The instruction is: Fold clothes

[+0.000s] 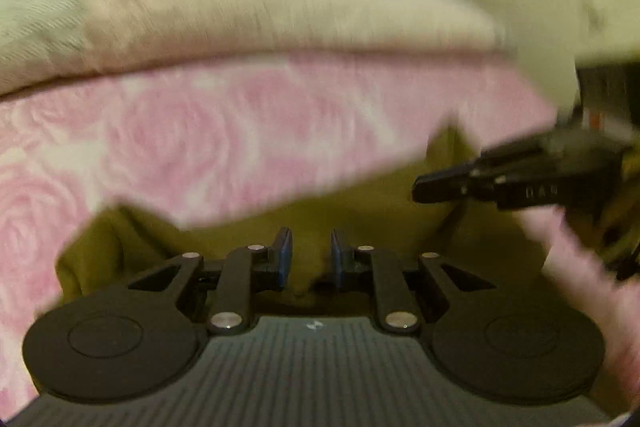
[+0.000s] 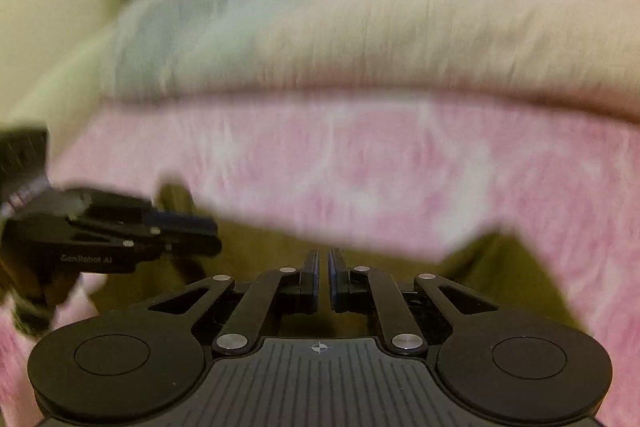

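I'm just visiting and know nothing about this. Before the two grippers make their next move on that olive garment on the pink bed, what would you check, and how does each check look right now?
1. Left gripper free of cloth: ok. A gap shows between its pads, with nothing pinched in it.
2. Right gripper grip: cannot tell. Its jaws are nearly together, but blur hides whether a fold is caught.
3. Olive garment lying flat on the pink floral bedspread: cannot tell; only part shows.
4. Grippers apart from each other: ok, side by side, not touching.
5. Beige pillow away from the garment: ok, it lies further back.
6. Sharp view: not ok, both views are smeared.
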Action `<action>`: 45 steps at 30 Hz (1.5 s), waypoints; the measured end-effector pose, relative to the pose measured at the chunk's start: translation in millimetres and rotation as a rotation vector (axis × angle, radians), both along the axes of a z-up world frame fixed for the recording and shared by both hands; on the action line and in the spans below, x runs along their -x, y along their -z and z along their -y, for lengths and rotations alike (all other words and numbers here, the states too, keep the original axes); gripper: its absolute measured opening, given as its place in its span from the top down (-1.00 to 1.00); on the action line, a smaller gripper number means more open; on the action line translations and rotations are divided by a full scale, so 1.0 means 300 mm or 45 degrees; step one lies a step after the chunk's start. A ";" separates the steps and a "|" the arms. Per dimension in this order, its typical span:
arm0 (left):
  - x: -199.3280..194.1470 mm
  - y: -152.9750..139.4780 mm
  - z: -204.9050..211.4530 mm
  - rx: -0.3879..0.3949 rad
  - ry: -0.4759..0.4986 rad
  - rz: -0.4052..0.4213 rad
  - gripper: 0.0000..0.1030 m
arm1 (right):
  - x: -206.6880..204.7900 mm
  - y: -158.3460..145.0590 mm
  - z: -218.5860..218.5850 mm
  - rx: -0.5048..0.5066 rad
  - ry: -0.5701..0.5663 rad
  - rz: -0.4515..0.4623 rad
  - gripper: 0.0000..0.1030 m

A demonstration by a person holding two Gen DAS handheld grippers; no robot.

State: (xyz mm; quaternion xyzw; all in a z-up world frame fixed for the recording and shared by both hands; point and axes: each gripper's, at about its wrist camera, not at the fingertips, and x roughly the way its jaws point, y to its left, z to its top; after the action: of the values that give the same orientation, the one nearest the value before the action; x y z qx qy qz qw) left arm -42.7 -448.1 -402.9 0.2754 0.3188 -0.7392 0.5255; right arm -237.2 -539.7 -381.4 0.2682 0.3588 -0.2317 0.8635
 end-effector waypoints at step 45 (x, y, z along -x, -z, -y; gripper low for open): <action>0.066 0.017 -0.930 0.115 -0.515 -0.209 0.74 | 0.511 0.030 -0.755 0.162 0.426 -0.141 -0.24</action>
State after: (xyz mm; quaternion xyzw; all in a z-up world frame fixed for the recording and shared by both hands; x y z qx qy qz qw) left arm -62.5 -169.1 -408.0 0.1210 0.3758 -0.6521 0.6472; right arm -390.6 -313.2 -390.3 0.2557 0.3407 -0.4085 0.8072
